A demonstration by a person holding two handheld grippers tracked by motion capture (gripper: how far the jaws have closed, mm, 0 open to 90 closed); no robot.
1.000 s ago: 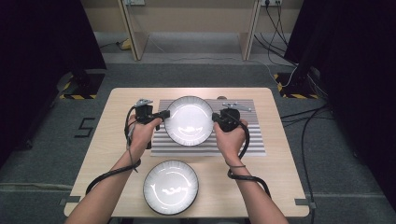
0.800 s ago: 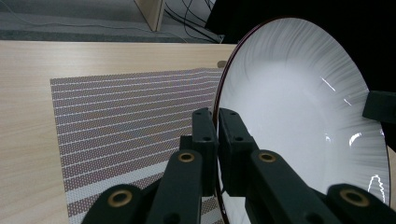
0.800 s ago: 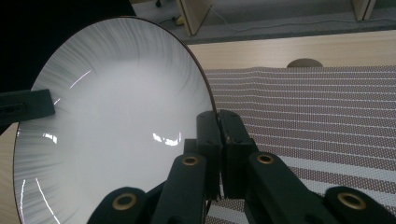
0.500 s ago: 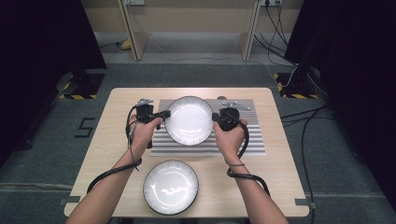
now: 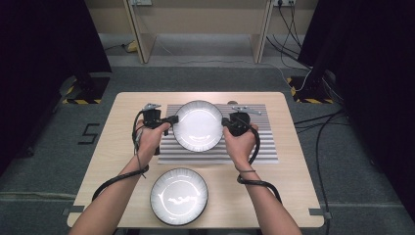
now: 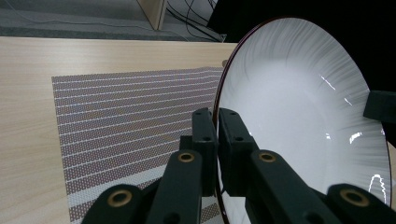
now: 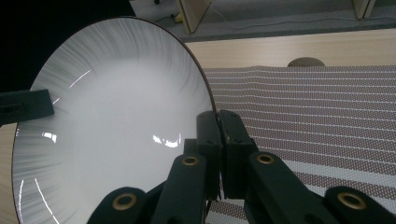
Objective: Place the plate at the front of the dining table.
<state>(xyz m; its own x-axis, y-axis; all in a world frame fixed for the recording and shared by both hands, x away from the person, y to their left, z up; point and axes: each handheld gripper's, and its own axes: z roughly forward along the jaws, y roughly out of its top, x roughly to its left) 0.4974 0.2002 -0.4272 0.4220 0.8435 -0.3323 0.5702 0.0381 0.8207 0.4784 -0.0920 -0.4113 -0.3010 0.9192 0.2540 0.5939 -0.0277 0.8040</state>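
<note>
We hold the white plate (image 5: 198, 125) between us: our left gripper (image 5: 172, 119) is clamped on its left rim and our right gripper (image 5: 226, 122) on the opposite rim (jaws pinched tight on the edge in both gripper views). The plate sits over the striped mat (image 5: 264, 142). A second plate (image 5: 179, 196) lies on the table (image 5: 288, 181), nearer our forearms.

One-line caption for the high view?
Both grippers, left and right, clamp a white plate by opposite rims above a striped mat.
</note>
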